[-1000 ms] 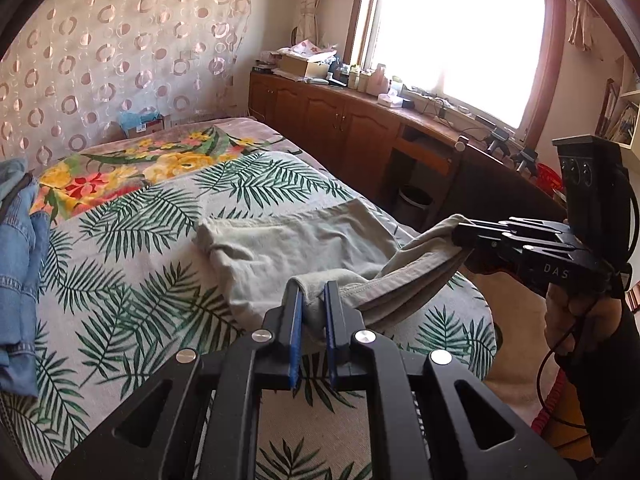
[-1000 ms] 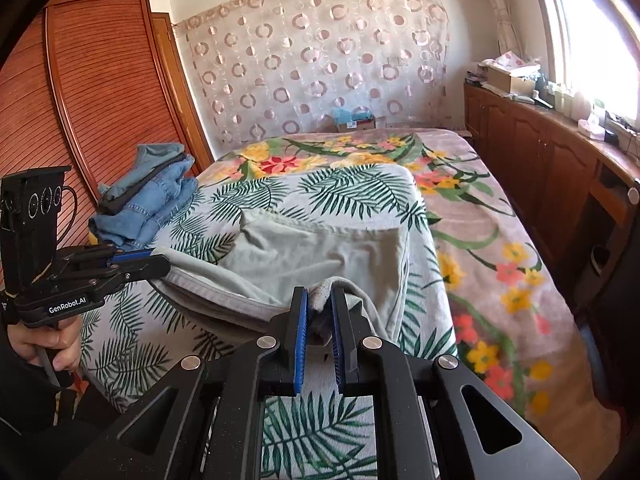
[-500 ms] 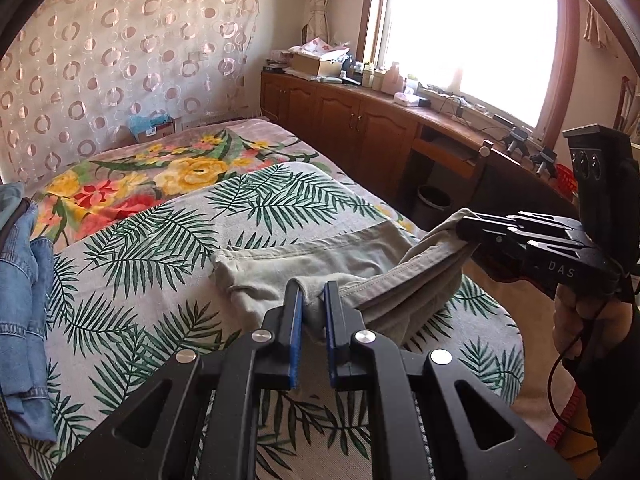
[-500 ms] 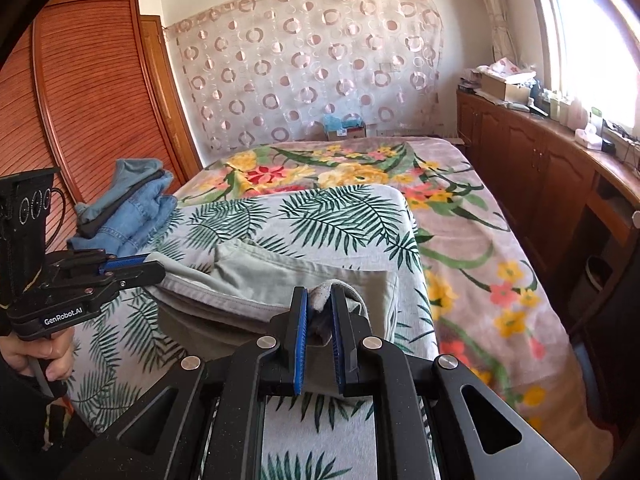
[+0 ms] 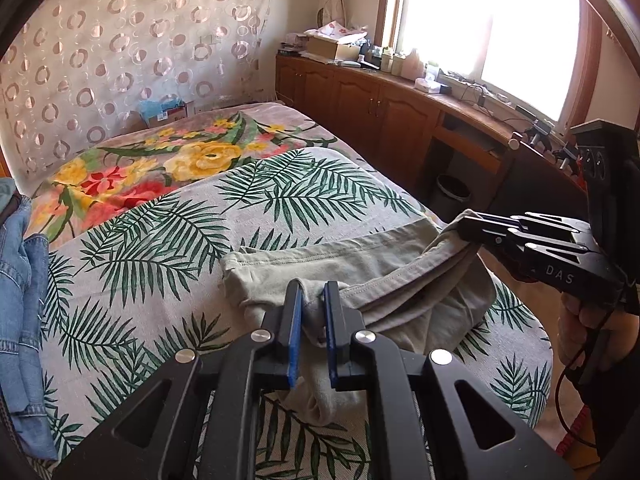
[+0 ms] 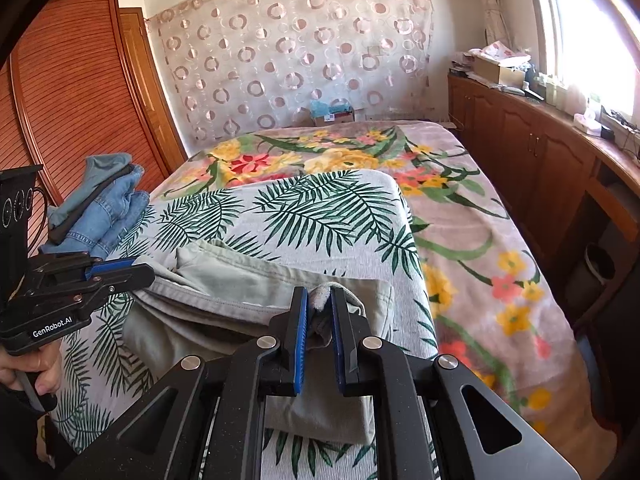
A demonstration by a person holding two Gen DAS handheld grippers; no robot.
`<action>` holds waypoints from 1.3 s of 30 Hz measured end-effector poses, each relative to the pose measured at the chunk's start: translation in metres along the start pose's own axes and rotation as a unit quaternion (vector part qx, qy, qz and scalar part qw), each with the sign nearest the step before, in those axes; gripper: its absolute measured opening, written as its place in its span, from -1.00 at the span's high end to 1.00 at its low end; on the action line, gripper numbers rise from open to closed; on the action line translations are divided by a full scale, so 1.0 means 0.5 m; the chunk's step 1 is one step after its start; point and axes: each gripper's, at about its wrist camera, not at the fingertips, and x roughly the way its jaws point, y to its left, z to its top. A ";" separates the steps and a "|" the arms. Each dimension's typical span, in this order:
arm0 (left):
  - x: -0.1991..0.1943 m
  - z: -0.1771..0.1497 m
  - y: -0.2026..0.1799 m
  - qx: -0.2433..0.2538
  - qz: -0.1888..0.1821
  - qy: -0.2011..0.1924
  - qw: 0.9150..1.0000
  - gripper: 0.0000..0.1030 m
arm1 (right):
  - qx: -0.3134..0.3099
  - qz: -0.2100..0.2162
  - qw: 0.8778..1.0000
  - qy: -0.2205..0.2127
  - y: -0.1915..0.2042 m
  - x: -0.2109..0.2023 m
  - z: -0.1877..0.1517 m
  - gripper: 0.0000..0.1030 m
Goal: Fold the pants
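Both black grippers, left gripper (image 5: 311, 304) and right gripper (image 6: 320, 312), clamp the pale grey-green cotton pants (image 5: 360, 272), having dragged them nearer the palm-print bedspread's (image 5: 168, 240) edge for folding.

A home bedroom: a bed (image 6: 460, 216) with floral and palm-leaf covers fills the centre, wooden cabinets (image 6: 532, 152) under a window (image 5: 492, 28) at three o'clock, a louvred wardrobe (image 6: 72, 96) at nine o'clock.

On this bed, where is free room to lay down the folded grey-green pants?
Free: the palm-leaf sheet beyond the grey-green pants, up to the floral blanket, which is bare too. Crowded: the blue denim pile at the left edge, and the near edge, where left gripper and right gripper clamp the pants.
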 end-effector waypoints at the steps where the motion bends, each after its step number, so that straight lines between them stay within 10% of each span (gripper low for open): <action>1: 0.001 -0.001 0.001 0.000 0.001 0.000 1.000 0.78 | 0.000 0.000 1.000 0.001 0.002 0.003 0.000 0.78; 12: -0.032 -0.006 0.000 -0.005 0.000 -0.013 1.000 0.59 | -0.004 -0.011 1.000 -0.018 -0.003 -0.018 -0.014 0.60; 23: -0.036 -0.027 0.021 -0.008 0.001 -0.012 1.000 -0.48 | -0.012 -0.020 1.000 -0.011 -0.015 -0.035 -0.044 0.23; 39: 0.061 -0.042 0.054 -0.016 0.010 0.043 0.999 -0.48 | -0.006 -0.014 0.999 0.049 -0.044 0.055 -0.005 0.02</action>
